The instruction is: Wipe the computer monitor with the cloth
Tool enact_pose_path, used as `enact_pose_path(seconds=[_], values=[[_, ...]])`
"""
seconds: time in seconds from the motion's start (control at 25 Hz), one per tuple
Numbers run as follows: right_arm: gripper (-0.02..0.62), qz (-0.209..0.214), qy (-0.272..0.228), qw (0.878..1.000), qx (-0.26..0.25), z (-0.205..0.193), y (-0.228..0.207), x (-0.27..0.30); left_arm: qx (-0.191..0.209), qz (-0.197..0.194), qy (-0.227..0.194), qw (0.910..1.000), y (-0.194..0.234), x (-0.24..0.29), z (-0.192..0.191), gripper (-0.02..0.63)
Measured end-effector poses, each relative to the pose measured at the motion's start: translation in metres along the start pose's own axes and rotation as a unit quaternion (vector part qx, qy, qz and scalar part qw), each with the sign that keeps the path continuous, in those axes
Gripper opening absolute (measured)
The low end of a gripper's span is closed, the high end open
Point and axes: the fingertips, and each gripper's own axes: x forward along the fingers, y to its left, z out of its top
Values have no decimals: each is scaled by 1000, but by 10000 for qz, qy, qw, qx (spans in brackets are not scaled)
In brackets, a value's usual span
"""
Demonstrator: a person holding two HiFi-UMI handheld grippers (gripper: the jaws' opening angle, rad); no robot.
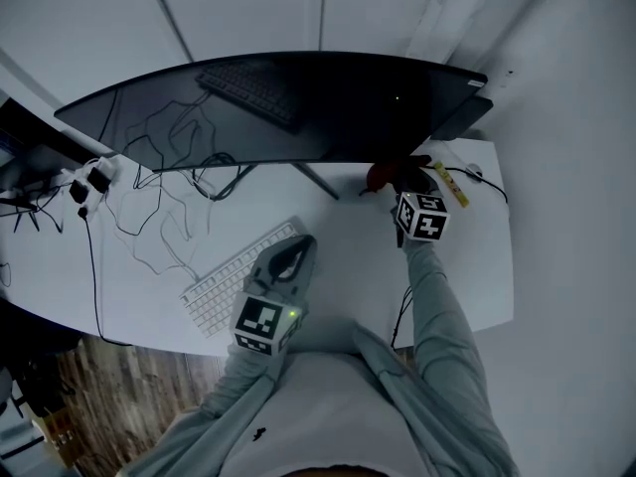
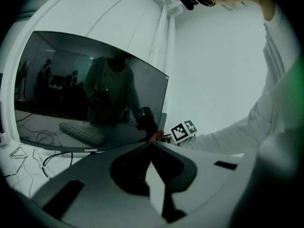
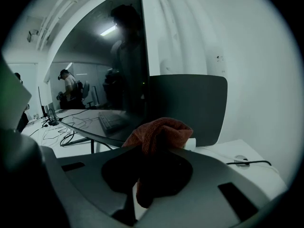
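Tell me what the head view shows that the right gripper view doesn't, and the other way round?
Only the head view shows the real keyboard on the desk and the left gripper beside it. Only the right gripper view shows, close up, the right gripper with its jaws shut on the bunched cloth, and a ceiling light reflected in the screen. Both show the dark curved monitor and the reddish cloth near its right end.

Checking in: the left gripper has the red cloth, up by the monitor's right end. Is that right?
Not quite. The red cloth is in the right gripper, not the left. The right gripper view shows its jaws shut on it, by the monitor's right end. The left gripper holds nothing.
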Motion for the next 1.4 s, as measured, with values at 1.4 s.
enact_pose_path(seconds=[1.4], values=[[37,29,-3200,9416,-1049,308,43,-179,384,201,-796,9959,-36,-59,52,21]])
